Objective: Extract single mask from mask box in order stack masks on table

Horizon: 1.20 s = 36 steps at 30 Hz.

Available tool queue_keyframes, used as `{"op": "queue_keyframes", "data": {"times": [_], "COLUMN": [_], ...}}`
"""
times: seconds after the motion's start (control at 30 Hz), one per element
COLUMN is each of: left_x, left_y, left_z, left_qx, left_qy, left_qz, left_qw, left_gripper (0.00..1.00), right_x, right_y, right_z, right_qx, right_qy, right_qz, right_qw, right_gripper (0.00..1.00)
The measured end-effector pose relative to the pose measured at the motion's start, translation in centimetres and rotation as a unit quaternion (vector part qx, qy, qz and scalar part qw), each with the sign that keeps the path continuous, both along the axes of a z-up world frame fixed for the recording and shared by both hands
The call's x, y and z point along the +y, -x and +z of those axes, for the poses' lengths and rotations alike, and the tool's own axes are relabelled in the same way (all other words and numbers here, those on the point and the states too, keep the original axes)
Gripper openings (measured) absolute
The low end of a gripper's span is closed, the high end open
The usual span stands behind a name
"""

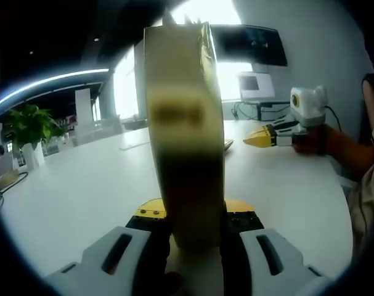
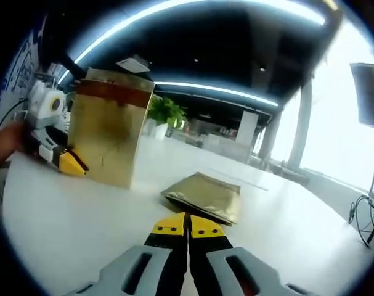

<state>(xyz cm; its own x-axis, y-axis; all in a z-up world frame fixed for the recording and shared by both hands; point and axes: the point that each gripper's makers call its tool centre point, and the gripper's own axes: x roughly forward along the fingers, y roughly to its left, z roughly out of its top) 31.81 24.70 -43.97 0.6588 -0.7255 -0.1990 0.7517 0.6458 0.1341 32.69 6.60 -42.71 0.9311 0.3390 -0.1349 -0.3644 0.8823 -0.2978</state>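
A tall gold mask box point(image 1: 183, 129) stands upright on the white table point(image 1: 82, 191), right in front of the left gripper view. My left gripper point(image 1: 194, 208) is shut on its lower part. From the right gripper view the same box point(image 2: 109, 132) stands at the left, with the left gripper point(image 2: 69, 161) clamped on its side. A single gold mask packet point(image 2: 205, 196) lies flat on the table point(image 2: 82, 228) just ahead of my right gripper point(image 2: 188, 225), whose yellow tips are shut with nothing between them. That right gripper point(image 1: 251, 139) hovers over the table at the right.
A potted plant point(image 1: 29, 126) stands at the table's far left edge. A dark monitor point(image 1: 248, 44) and a small white device point(image 1: 256, 85) sit at the back right. A person's arm point(image 1: 347, 151) reaches in from the right. Cables point(image 2: 362, 216) hang beyond the table.
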Motion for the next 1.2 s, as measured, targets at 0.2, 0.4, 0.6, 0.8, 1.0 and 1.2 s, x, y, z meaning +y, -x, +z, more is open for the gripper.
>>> {"op": "queue_keyframes", "data": {"times": [0.2, 0.4, 0.6, 0.8, 1.0, 1.2], "left_x": [0.0, 0.0, 0.0, 0.0, 0.0, 0.0], "left_y": [0.1, 0.0, 0.0, 0.0, 0.1, 0.1], "left_z": [0.0, 0.0, 0.0, 0.0, 0.0, 0.0], "left_qx": [0.000, 0.000, -0.001, -0.001, -0.001, -0.002], "left_qy": [0.000, 0.000, -0.001, -0.001, -0.001, -0.001], "left_qz": [0.000, 0.000, 0.000, 0.000, 0.000, 0.000], "left_qw": [1.0000, 1.0000, 1.0000, 1.0000, 1.0000, 1.0000], "left_gripper": [0.21, 0.21, 0.21, 0.21, 0.21, 0.21], "right_x": [0.0, 0.1, 0.4, 0.6, 0.6, 0.7], "right_y": [0.0, 0.1, 0.1, 0.4, 0.4, 0.2], "right_z": [-0.1, 0.0, 0.0, 0.2, 0.8, 1.2], "right_qx": [0.000, -0.002, -0.003, -0.007, -0.014, -0.017], "right_qy": [0.006, 0.007, 0.010, 0.005, -0.005, -0.009], "right_qz": [0.003, 0.006, 0.010, 0.019, 0.021, 0.017], "right_qw": [1.0000, 1.0000, 0.9999, 0.9998, 0.9997, 0.9997], "right_gripper": [0.00, 0.00, 0.00, 0.00, 0.00, 0.00]}}
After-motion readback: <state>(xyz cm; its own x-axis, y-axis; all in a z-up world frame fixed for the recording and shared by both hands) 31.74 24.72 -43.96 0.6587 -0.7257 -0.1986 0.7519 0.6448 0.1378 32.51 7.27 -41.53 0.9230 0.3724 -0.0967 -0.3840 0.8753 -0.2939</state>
